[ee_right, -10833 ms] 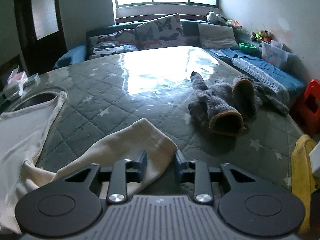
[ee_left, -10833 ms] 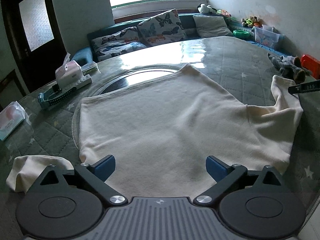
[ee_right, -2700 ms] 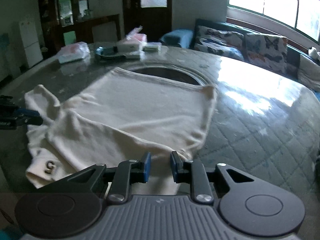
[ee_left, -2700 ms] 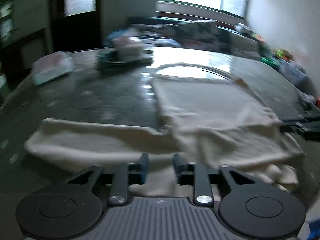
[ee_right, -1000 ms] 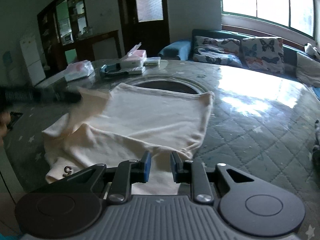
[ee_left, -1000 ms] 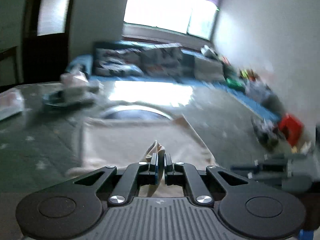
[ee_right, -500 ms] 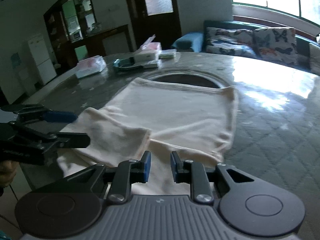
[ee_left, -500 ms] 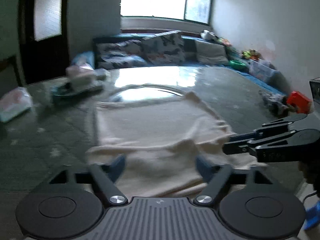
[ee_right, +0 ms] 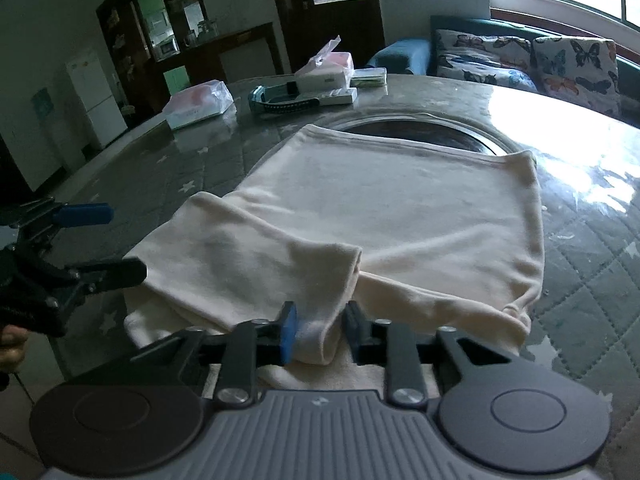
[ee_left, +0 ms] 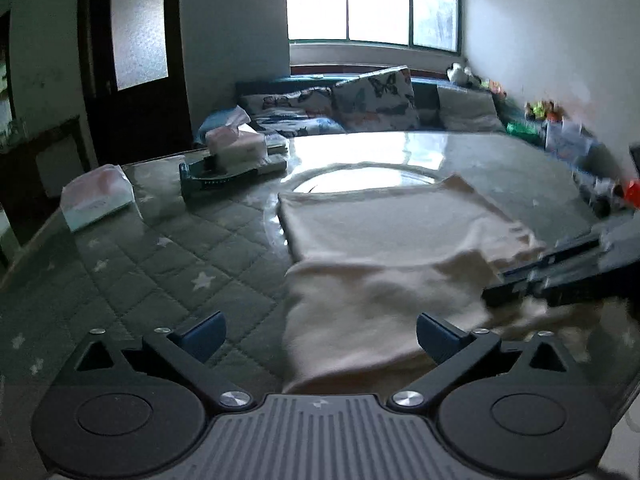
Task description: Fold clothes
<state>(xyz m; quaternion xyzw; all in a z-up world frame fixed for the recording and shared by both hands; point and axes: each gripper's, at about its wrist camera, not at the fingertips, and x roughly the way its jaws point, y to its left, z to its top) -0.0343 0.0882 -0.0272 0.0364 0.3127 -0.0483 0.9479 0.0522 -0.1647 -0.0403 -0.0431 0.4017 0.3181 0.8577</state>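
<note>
A cream long-sleeved shirt (ee_right: 404, 204) lies flat on the quilted table, both sleeves folded in across its near end. It also shows in the left wrist view (ee_left: 384, 240). My left gripper (ee_left: 318, 330) is open and empty above the shirt's left sleeve fold; it appears at the left of the right wrist view (ee_right: 102, 240). My right gripper (ee_right: 318, 330) is nearly shut with a fold of the sleeve (ee_right: 314, 334) between its fingers. It shows blurred at the right of the left wrist view (ee_left: 552, 272).
Tissue packs (ee_left: 98, 196) (ee_right: 198, 104), a tissue box (ee_left: 236, 146) and a teal tray (ee_left: 216, 176) sit at the table's far left. A round glass inset (ee_right: 424, 132) lies under the shirt's hem. A sofa with cushions (ee_left: 372, 96) stands behind.
My left gripper let go of the left sleeve, which now lies folded over the shirt, and drew back open. My right gripper stays on the other sleeve.
</note>
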